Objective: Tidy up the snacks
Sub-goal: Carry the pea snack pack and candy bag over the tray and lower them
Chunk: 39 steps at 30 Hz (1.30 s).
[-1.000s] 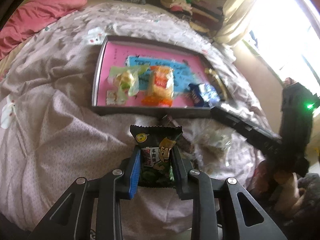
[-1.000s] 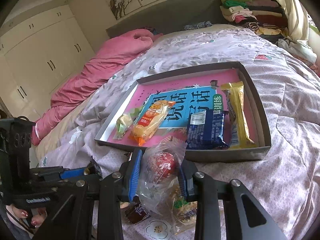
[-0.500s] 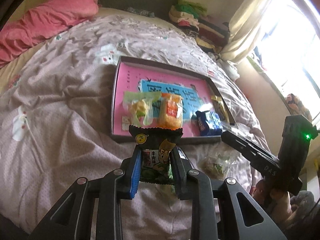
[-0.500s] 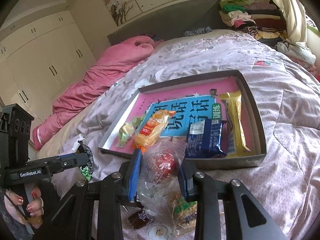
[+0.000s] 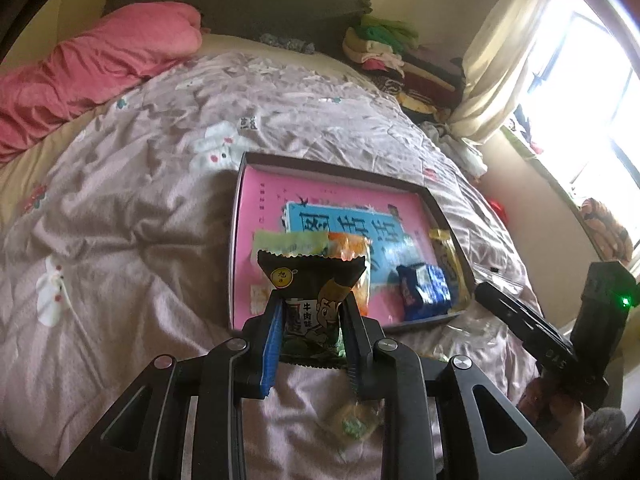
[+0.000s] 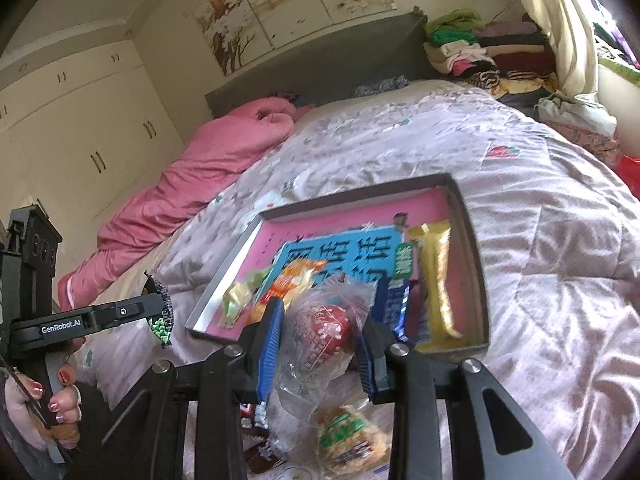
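My left gripper is shut on a dark green snack packet with a cartoon face, lifted above the quilt just in front of the tray. The grey tray with a pink and blue floor holds a pale green snack, an orange one, a blue one and a yellow one. My right gripper is shut on a clear bag with a red ball-shaped snack, held near the tray's front edge. The left gripper shows at the left of the right wrist view.
Loose snacks lie on the quilt below the grippers, among them a green-and-orange pack and a small one. A pink duvet lies at the far left, folded clothes at the bed's head. A hand holds the left gripper's handle.
Both grippers have risen with their snacks still gripped. The left one has come forward, so its packet now overlaps the tray's near edge in view.
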Tool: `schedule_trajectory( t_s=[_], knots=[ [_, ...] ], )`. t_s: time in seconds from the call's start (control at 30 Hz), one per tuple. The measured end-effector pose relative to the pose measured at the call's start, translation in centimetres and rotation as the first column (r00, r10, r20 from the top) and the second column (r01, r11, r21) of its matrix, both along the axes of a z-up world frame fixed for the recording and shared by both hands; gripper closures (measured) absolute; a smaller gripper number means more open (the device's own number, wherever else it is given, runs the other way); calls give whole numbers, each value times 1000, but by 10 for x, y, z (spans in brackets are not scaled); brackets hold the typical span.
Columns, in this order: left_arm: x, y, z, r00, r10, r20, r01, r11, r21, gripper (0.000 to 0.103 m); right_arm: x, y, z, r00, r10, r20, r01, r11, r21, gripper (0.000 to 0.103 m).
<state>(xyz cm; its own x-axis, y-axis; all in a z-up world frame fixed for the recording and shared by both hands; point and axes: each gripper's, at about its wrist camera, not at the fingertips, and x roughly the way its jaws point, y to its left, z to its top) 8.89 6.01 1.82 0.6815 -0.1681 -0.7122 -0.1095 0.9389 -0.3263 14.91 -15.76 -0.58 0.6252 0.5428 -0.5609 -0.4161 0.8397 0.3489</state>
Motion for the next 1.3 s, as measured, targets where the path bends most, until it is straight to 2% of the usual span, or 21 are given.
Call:
schedule_trajectory(
  t_s=[0.37, 0.6, 0.83, 1.3],
  knots=[
    [31, -14, -6, 999, -26, -19, 27, 1000, 13, 75, 19, -36, 12, 992, -119, 34, 118, 993, 20, 69],
    [48, -25, -17, 998, -42, -53, 44, 998, 48, 75, 27, -53, 14, 983, -177, 44, 177, 984, 12, 69],
    [57, -31, -30, 996, -47, -79, 53, 995, 85, 75, 34, -56, 10, 983, -178, 36, 178, 984, 2, 69],
    [70, -34, -39, 994, -49, -101, 58, 994, 93, 76, 50, -52, -8, 984, -180, -14, 179, 983, -37, 69]
  ],
)
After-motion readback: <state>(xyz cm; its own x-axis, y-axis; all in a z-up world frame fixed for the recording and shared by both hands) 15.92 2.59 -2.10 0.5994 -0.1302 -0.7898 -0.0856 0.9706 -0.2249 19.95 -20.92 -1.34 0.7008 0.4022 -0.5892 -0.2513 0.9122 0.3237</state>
